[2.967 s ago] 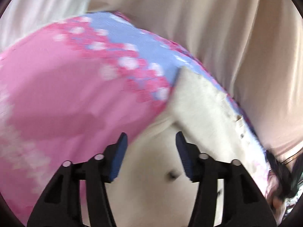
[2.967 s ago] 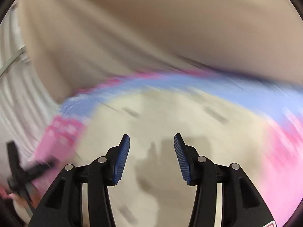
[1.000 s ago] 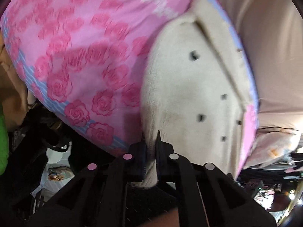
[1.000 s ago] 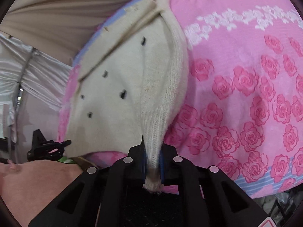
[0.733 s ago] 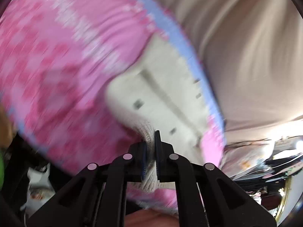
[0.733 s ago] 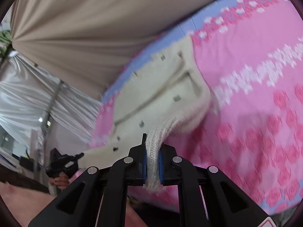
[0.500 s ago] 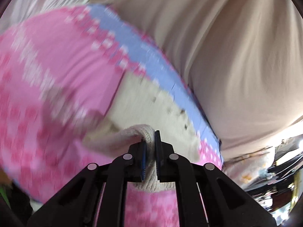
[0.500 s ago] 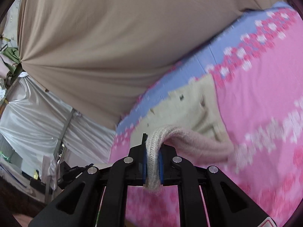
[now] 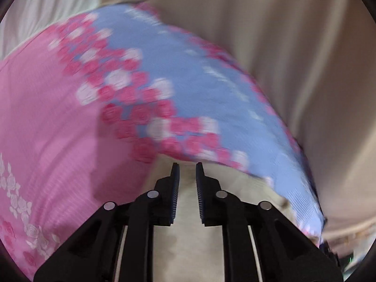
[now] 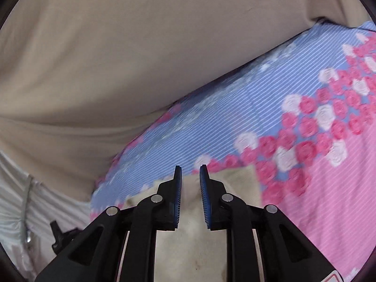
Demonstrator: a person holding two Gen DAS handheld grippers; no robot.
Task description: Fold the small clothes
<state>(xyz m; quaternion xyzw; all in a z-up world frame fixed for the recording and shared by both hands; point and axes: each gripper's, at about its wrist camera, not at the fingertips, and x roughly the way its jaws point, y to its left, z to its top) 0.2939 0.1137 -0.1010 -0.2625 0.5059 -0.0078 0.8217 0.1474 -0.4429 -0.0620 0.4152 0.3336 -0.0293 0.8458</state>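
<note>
Grippers: left gripper (image 9: 187,164) and right gripper (image 10: 190,167) both opening, slightly spread, nothing pinched, above cream garment (image 9: 188,246).
Right view only: left-hand tool (image 10: 61,236), white drape (image 10: 14,199).

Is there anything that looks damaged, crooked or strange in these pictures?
Nothing stands out. The cream sweater lies on the pink floral sheet, below the opening left gripper and right gripper. Blur hides fine detail.

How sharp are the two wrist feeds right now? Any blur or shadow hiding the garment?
Left wrist: the floral sheet is motion-smeared, with a soft shadow on its pink area; the left tongs stay crisp. Right wrist: stripes read clearer, mild blur at the edges. Both: fisheye bending, and the cream garment is mostly hidden behind the right tongs.
</note>
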